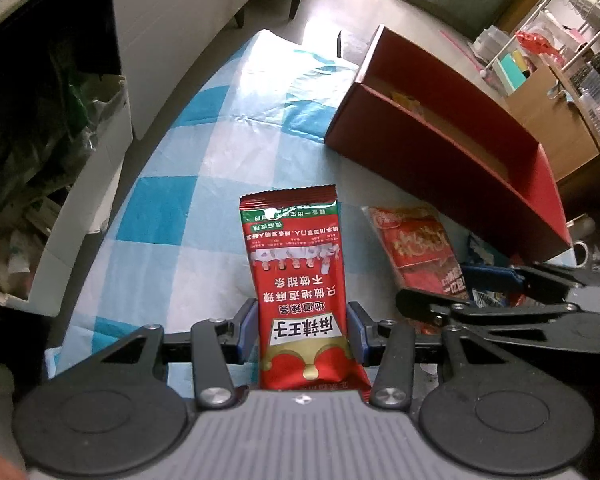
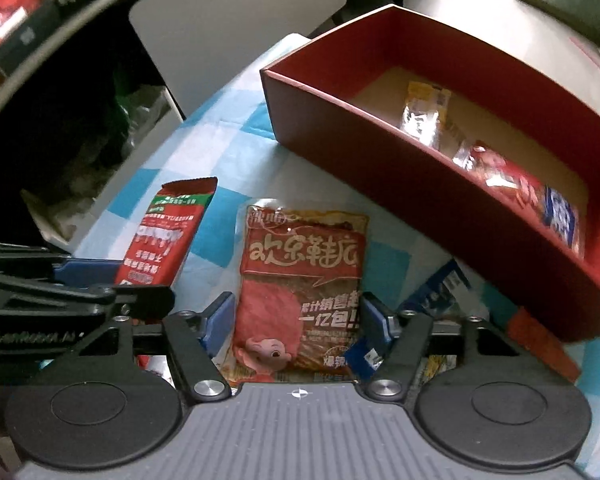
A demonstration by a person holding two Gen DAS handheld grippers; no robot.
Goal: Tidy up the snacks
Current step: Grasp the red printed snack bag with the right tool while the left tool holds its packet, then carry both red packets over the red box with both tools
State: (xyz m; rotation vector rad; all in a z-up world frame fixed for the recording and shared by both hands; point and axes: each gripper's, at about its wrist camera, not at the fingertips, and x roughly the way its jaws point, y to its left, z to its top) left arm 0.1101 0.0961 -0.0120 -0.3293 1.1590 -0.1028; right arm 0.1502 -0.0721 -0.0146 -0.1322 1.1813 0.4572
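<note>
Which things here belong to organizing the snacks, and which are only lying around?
Belong to the job:
- tall red packet in the left gripper
- wide red packet between the fingers of the right gripper
- red box, snacks already inside
- blue packets on the checked cloth

Lying about:
- shelf rack
- white cabinet

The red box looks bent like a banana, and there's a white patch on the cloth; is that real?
Left wrist view: the red box bows from fisheye distortion, and window glare whitens the checked cloth. Right wrist view: same bowing, dark corners.
</note>
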